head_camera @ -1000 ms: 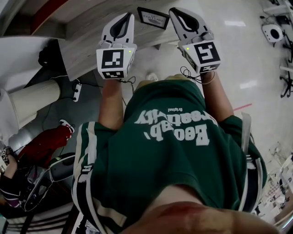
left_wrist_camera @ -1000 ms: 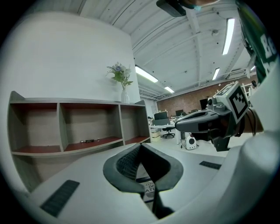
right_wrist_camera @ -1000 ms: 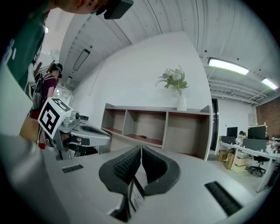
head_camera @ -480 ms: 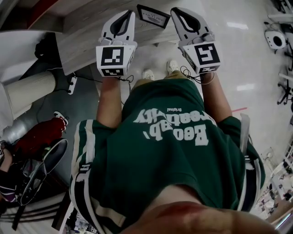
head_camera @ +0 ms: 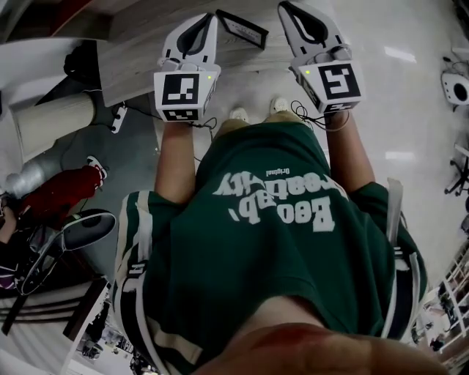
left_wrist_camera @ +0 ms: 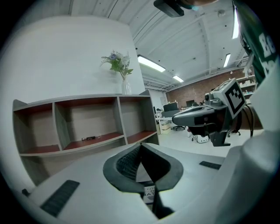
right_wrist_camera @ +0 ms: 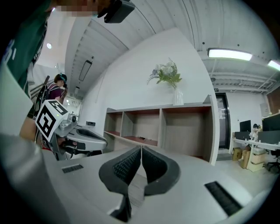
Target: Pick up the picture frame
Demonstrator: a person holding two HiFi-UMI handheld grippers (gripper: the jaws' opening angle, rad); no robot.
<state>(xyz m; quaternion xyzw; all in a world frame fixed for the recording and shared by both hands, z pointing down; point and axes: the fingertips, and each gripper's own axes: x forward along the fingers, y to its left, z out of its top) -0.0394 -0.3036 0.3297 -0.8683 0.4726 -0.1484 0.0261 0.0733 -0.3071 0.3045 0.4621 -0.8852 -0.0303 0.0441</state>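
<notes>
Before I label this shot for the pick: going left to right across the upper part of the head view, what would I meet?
Pillar → left tool → frame → right tool → white device at the far right edge.
</notes>
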